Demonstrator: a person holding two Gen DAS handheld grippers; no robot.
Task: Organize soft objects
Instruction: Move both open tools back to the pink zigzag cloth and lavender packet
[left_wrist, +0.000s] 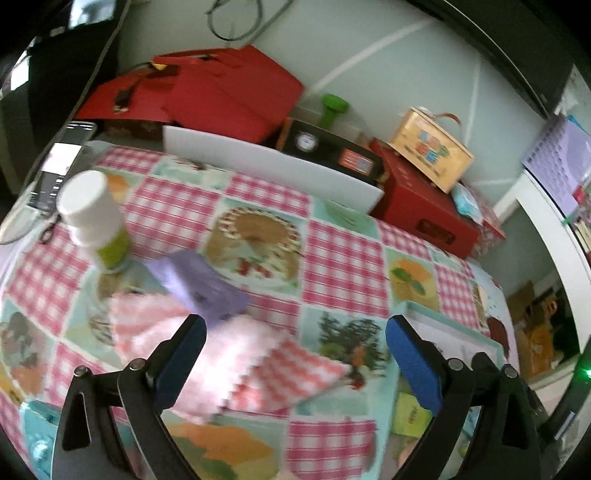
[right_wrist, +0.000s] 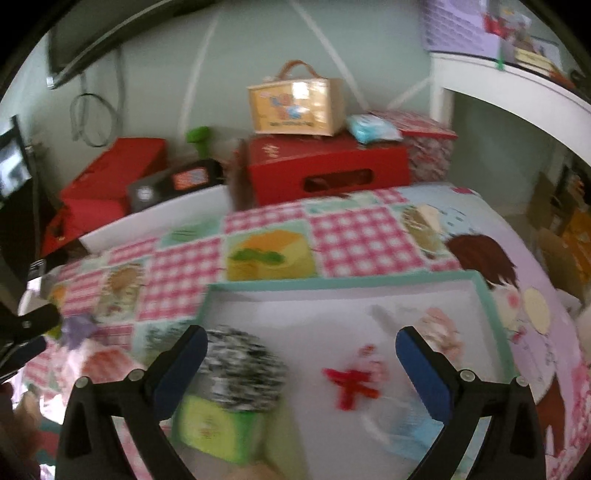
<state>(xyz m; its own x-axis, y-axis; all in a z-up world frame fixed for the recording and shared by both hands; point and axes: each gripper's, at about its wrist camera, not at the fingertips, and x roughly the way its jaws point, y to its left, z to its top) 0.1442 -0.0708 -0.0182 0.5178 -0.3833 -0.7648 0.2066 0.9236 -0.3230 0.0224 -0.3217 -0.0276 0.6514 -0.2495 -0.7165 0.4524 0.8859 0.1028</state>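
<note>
My left gripper (left_wrist: 295, 343) is open, hovering over a pink-and-white checked cloth (left_wrist: 229, 354) that lies on the patchwork tablecloth. A purple cloth (left_wrist: 199, 284) lies partly on the pink one's far edge. My right gripper (right_wrist: 301, 354) is open above a teal-rimmed white box (right_wrist: 332, 280). Inside the box, by the left pad, a black-and-white speckled soft thing (right_wrist: 240, 369) rests on a green carton (right_wrist: 218, 424); the pads do not touch it. Blurred red (right_wrist: 351, 384) and light blue (right_wrist: 406, 432) shapes also show in the box. The left gripper (right_wrist: 29, 328) shows at the left edge.
A white-capped bottle (left_wrist: 96, 218) stands left of the purple cloth. A white board (left_wrist: 273, 166), red boxes (left_wrist: 424, 206), a black box (left_wrist: 332, 147) and a small yellow case (left_wrist: 432, 147) line the table's back. A phone (left_wrist: 59, 166) lies far left.
</note>
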